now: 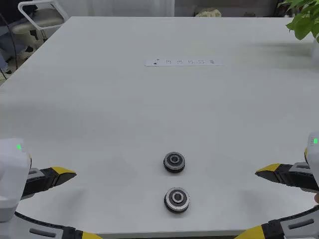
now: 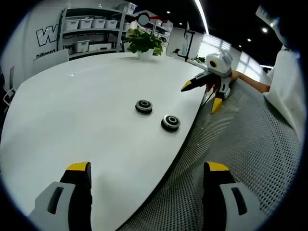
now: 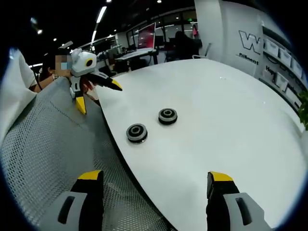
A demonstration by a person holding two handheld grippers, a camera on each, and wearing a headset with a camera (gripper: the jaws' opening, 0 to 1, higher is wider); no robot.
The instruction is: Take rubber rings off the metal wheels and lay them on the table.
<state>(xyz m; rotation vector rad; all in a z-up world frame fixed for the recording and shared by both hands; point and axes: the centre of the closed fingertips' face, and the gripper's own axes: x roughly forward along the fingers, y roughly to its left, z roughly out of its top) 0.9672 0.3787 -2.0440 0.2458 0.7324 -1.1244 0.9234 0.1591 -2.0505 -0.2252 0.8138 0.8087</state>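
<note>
Two metal wheels lie flat on the white table (image 1: 149,109) near its front edge, the farther wheel (image 1: 174,162) just beyond the nearer wheel (image 1: 177,199), not touching. Each carries a black rubber ring (image 1: 166,200) around its rim. The left gripper (image 1: 82,204) and the right gripper (image 1: 250,203) hover at the table's edge on either side, well apart from the wheels, jaws spread wide and holding nothing. In the left gripper view, storage bins (image 2: 91,23) sit on background shelves; what is in them cannot be told.

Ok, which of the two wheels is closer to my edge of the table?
The wheel with the paler, silvery face, lying near the front edge of the table. The darker-faced wheel sits just beyond it, farther in.
</note>
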